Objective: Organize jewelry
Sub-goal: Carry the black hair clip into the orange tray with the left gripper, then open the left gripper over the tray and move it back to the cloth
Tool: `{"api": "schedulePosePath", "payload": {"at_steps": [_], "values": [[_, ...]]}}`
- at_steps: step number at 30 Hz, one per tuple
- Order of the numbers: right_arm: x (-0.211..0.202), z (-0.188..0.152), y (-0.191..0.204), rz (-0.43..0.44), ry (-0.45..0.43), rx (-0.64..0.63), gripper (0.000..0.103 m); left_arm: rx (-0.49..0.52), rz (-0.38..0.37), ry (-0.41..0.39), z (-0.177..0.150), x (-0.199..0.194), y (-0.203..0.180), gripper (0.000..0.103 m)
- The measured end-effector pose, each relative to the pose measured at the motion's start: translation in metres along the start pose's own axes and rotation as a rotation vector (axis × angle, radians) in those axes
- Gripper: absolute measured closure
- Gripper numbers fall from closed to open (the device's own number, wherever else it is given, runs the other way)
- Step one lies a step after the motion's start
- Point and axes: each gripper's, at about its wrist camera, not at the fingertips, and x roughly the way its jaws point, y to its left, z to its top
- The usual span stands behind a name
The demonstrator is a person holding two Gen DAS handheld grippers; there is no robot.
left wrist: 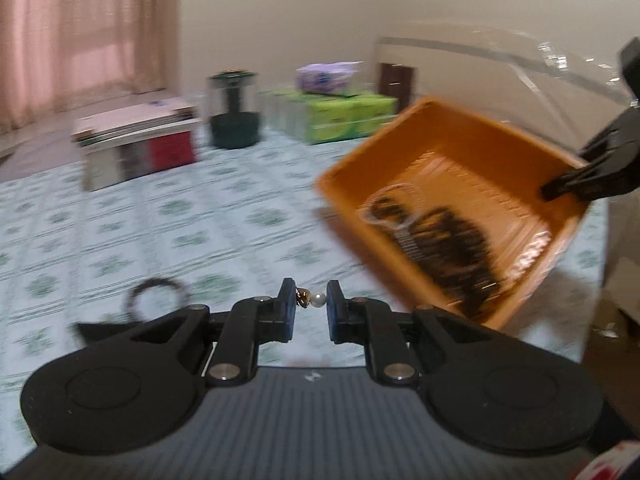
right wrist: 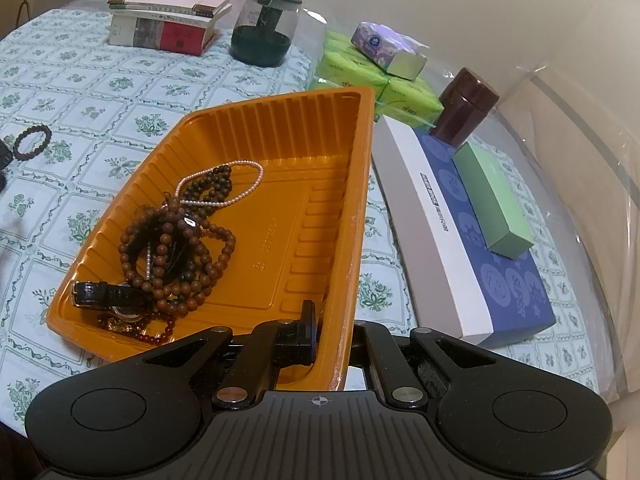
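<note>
Most of the jewelry is already gathered in the orange tray (right wrist: 280, 208): in the right wrist view I count a heap of brown bead strands (right wrist: 180, 248), a thin pearl necklace (right wrist: 224, 188) looped toward the middle of the frame, a black-strapped watch (right wrist: 108, 294) and a dark red bead bracelet (right wrist: 156, 334) at the lower left corner of the tray. My right claw (right wrist: 332, 332) is clamped on the tray's near rim, one finger inside the wall and the other outside, and the tray looks tilted up off the flowered desk (right wrist: 80, 80) on that side. My left claw (left wrist: 311, 300) sits in the lower middle of its view, closed down on a small pearl earring (left wrist: 314, 300) with a gold fitting, which is pinched between the two blue pads (left wrist: 288, 308) and held above the desk, just left of the tray's near corner. Still loose, as far as I can see, is one dark bead bracelet (right wrist: 33, 142), lying on the desk at the left edge of the right wrist view and well apart from the tray. I judge the job to be near its end: the earring needs dropping in, then that bracelet fetched. The left view is blurred, so finer detail of the earring escapes me.
</note>
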Motion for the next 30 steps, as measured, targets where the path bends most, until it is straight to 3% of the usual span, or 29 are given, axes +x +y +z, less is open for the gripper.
{"api": "schedulePosePath", "payload": {"at_steps": [7,13,26,28,30], "values": [[0.0,0.001,-0.001,0.004,-0.002,0.006,0.099,0.073,-0.133,-0.032,0.022,0.014,-0.056,0.089],[0.0,0.0,-0.003,0.009,-0.004,0.01,0.099,0.133,-0.191,-0.029,0.031,0.029,-0.087,0.089],[0.0,-0.001,-0.003,0.012,-0.004,0.013,0.099,0.154,-0.249,0.012,0.026,0.045,-0.107,0.088],[0.001,-0.001,-0.002,0.012,-0.003,0.015,0.099,0.151,-0.251,0.017,0.025,0.045,-0.106,0.077],[0.0,-0.001,-0.002,0.012,-0.003,0.015,0.099,0.151,-0.24,0.009,0.024,0.043,-0.103,0.077]]}}
